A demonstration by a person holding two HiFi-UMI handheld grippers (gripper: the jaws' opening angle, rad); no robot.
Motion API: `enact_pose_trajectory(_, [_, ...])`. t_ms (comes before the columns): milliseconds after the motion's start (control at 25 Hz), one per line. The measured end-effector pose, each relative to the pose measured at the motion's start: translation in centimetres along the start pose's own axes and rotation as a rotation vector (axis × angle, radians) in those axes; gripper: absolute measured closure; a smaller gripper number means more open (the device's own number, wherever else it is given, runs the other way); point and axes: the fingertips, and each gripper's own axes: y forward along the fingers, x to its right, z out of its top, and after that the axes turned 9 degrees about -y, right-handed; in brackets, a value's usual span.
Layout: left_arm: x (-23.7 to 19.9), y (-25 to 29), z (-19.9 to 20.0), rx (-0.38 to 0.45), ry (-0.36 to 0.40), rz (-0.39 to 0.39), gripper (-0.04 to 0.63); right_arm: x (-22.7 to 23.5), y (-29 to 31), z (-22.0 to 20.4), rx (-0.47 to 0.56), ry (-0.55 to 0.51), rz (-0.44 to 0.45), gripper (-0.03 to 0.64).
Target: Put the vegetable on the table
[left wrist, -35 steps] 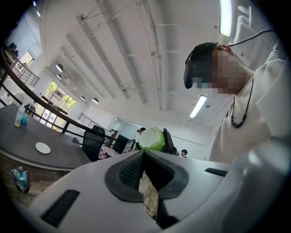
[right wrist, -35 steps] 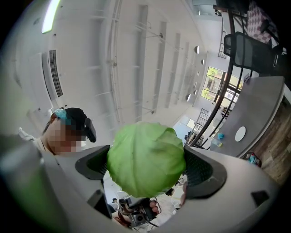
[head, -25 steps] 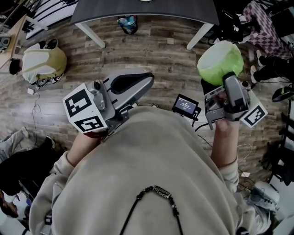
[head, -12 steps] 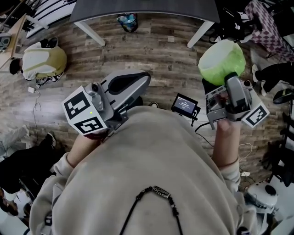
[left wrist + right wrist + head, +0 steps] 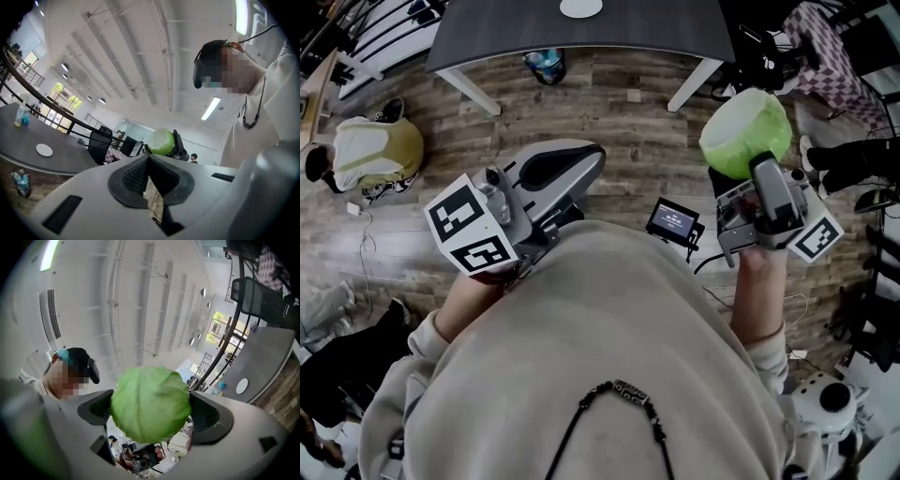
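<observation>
A round green cabbage (image 5: 744, 131) is clamped in my right gripper (image 5: 741, 155), held up in the air at the right of the head view, over the wooden floor. In the right gripper view the cabbage (image 5: 151, 403) fills the gap between the two dark pads. My left gripper (image 5: 581, 161) is held out at the left, jaws shut together with nothing between them; its pads (image 5: 136, 177) meet in the left gripper view. A dark grey table (image 5: 628, 33) stands ahead at the top of the head view, with a white plate (image 5: 580, 7) on it.
A blue-capped bottle (image 5: 544, 64) stands on the floor under the table. A yellow-white bag (image 5: 375, 150) lies on the floor at left. A small black screen device (image 5: 673, 220) hangs at my front. Cluttered gear and a checked cloth (image 5: 830, 47) are at right.
The view has shifted so the table and its plate show more at the top. Both grippers keep their hold and pose, with the cabbage still raised.
</observation>
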Motion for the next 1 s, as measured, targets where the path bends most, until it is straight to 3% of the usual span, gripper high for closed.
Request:
enact_pose_trajectory(400, [-6.0,0.4,4.6,-0.015,-0.002,-0.047,0.589,4.0,5.2,2.1,0.062,-0.005,-0.029,0.121])
enact_pose_trajectory(1000, [-13.6,-3.3,11.2,-0.007,0.012,-0.127,0.589,6.6,15.5,0.8,0.059,-0.046,-0.055,0.121])
